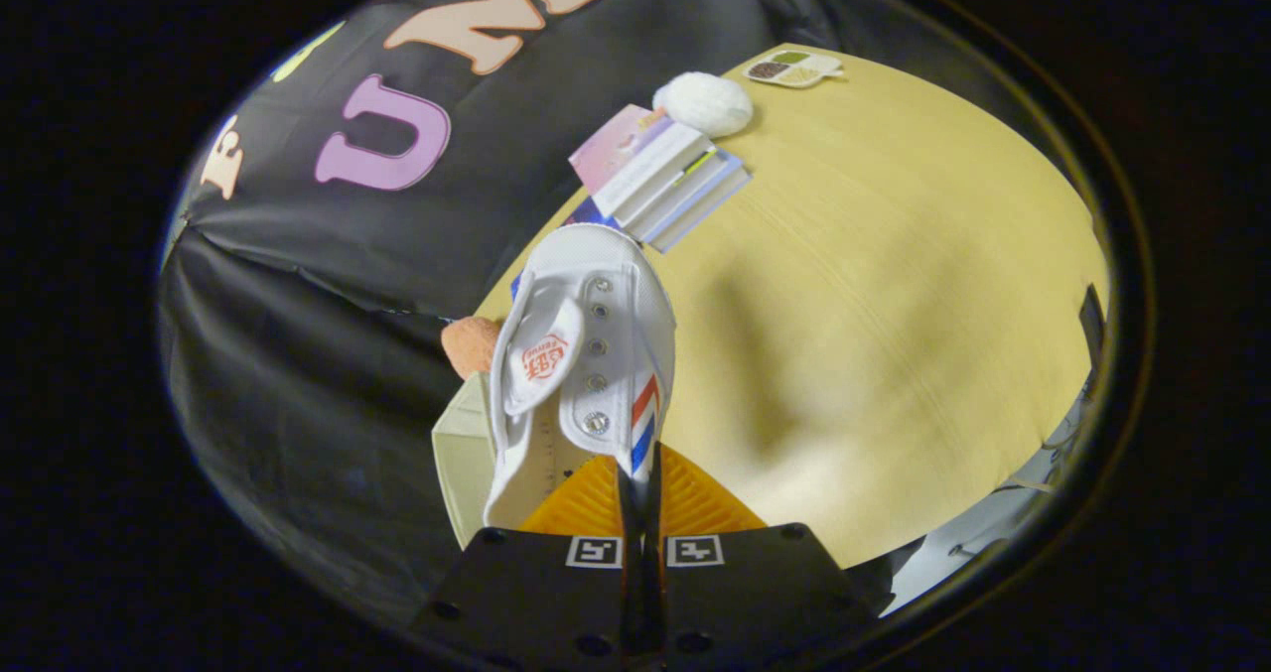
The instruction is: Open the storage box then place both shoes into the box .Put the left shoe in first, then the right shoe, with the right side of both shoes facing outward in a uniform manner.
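Staged recording booth, black cloth wall (298, 285) draped behind a pale wooden table (894, 305), household props on it: stacked books (660, 181), white fluffy ball (707, 103), small divided tray (794, 67)

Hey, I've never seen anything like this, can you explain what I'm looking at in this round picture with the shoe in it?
This is a fisheye camera riding on a handheld two-finger gripper that a person carries; there is no robot arm. It looks forward along the fingers, at the bottom of the picture. They are closed on the side of a white canvas shoe with red and blue stripes, holding it up in the air.

Beneath the shoe is part of a pale cream box. Beyond lies a yellow wooden table with a stack of books, a fluffy white ball and a small tray with divided compartments. An orange fuzzy thing peeks out beside the shoe.
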A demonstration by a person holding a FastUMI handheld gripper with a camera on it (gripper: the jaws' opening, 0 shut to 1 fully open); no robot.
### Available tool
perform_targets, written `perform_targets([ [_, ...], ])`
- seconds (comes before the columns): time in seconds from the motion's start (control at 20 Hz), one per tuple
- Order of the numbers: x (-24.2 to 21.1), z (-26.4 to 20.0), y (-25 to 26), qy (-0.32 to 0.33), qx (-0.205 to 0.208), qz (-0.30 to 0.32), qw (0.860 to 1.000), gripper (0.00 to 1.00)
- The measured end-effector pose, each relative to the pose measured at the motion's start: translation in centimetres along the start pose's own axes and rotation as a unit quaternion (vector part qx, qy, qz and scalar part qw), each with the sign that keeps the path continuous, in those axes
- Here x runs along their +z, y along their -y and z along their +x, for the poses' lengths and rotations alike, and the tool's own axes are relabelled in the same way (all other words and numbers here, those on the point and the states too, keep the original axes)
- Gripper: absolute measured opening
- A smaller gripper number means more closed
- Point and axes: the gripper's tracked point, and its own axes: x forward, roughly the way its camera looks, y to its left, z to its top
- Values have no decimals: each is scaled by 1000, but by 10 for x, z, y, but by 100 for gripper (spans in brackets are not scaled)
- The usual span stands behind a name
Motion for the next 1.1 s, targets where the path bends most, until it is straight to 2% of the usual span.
perform_targets([
  [0.25, 0, -9, -84, 12, 49, -38, 998, 2],
  [0.4, -20, -4, -129, -4, 76, -69, 995, 2],
  [0.55, -46, 11, -154, -27, 90, -87, 992, 2],
  [0.85, -85, 46, -145, -67, 62, -118, 989, 2],
  [1.1, -111, 64, -124, -85, 31, -121, 989, 2],
])
